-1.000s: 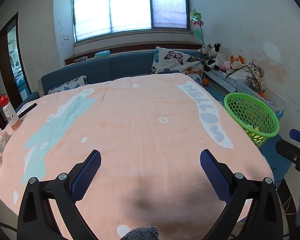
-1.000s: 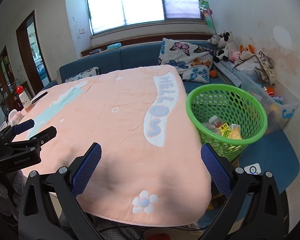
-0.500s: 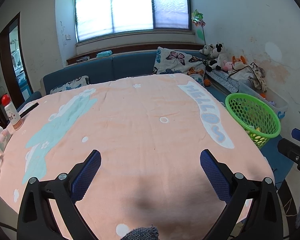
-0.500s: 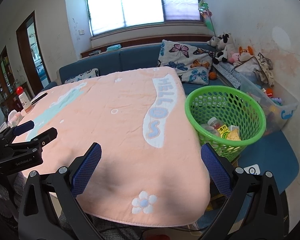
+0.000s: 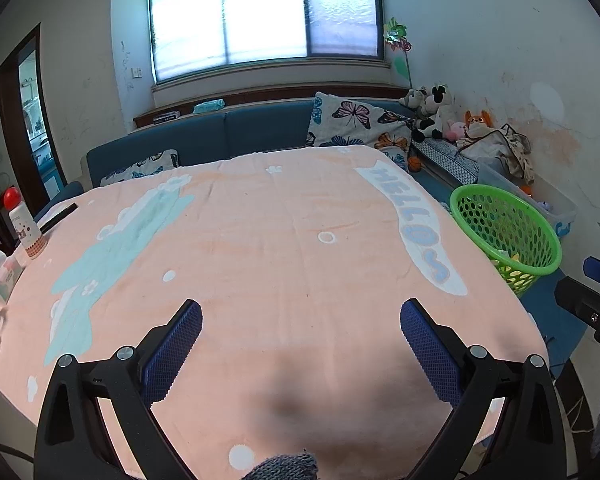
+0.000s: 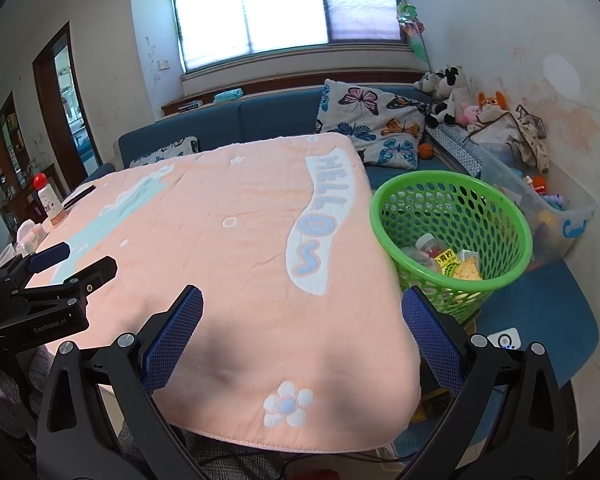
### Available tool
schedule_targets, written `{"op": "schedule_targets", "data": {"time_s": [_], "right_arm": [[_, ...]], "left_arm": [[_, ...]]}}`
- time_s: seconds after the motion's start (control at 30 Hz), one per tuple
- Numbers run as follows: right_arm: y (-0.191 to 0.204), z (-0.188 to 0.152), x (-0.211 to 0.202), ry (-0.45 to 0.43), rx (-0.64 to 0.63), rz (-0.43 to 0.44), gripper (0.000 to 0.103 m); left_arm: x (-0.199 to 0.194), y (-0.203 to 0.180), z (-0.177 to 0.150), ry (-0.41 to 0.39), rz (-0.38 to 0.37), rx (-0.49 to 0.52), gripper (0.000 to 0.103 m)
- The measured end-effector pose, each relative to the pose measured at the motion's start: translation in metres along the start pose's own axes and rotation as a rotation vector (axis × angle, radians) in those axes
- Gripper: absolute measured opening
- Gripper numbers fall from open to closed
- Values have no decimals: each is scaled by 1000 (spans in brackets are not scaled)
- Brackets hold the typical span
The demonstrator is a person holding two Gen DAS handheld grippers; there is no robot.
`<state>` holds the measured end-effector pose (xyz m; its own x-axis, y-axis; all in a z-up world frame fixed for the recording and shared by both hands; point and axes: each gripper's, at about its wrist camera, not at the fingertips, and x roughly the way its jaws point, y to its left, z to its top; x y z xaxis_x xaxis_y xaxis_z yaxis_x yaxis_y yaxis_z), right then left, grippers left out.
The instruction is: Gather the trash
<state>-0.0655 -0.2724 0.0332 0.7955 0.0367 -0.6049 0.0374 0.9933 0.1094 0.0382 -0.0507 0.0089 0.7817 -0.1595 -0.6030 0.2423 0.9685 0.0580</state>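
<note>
- Left gripper (image 5: 300, 340) is spread wide with nothing between its blue pads, hovering over the peach-blanketed surface (image 5: 292, 240); against a second ago its view has barely drifted, the green basket (image 5: 504, 232) sitting slightly smaller and further off.
- Right gripper (image 6: 302, 322) is likewise wide open and empty above the near right corner of the surface; little has changed there either.
- Seen from the right wrist, the left gripper's body reads "GenRobot.AI".
- The blanket bears "HELLO" (image 6: 328, 200) ahead of the right gripper.
- The basket stands just right of and beyond the right gripper, beside the surface's edge, holding the trash (image 6: 446, 258): a bottle and yellow wrappers.
</note>
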Motion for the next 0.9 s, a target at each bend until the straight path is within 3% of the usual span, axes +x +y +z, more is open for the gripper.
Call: {"op": "schedule_targets", "data": {"time_s": [0.9], "right_arm": [[12,-5,0,-18,-12,13,99]], "left_arm": [[-13,-6,-3,-44,8,-20,96]]}}
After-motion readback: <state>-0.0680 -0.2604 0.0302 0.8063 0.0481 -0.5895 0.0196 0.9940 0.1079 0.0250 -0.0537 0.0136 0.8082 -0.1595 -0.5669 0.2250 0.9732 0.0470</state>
